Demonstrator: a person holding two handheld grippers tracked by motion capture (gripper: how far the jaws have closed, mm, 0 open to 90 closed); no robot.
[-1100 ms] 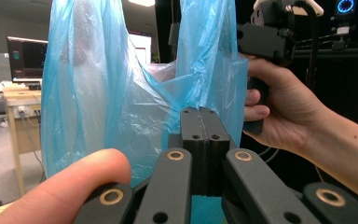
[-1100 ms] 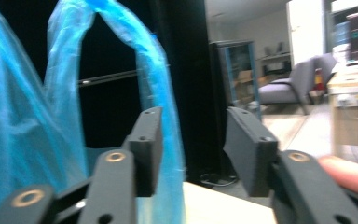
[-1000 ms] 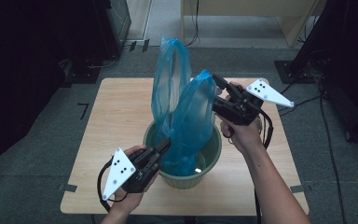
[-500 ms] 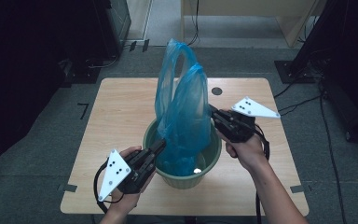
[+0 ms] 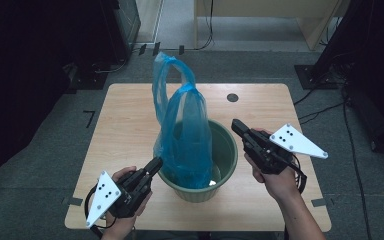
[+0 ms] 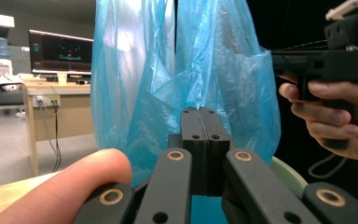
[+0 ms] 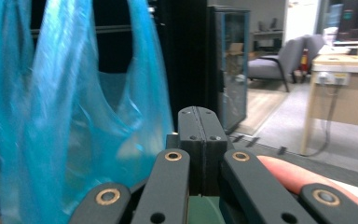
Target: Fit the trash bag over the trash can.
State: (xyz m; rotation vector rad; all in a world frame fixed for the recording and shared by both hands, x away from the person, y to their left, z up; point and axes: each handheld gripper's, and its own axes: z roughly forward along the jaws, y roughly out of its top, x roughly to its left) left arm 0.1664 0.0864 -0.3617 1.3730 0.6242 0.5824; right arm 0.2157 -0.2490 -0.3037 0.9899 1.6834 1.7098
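Wooden surface (image 5: pixel 130 125) carries green bin (image 5: pixel 227 150) near front edge. Blue plastic bag (image 5: pixel 185 130) stands upright in bin, handles rising well above rim. Left tongs (image 5: pixel 156 164) closed, empty, tips just beside bag and bin's near-left rim. Right tongs (image 5: pixel 236 125) just clamped together, nothing between jaws, beside bin's right rim, clear of bag.

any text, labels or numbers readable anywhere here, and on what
No readable words, brands or numbers.
Monitor in the left gripper view: coloured screen marks, too small and blurred to read.
Floor left of the table: a black tape mark shaped like a "7", probably just a corner marker.
Blue bag, green bin, both grippers' white plates: no print.
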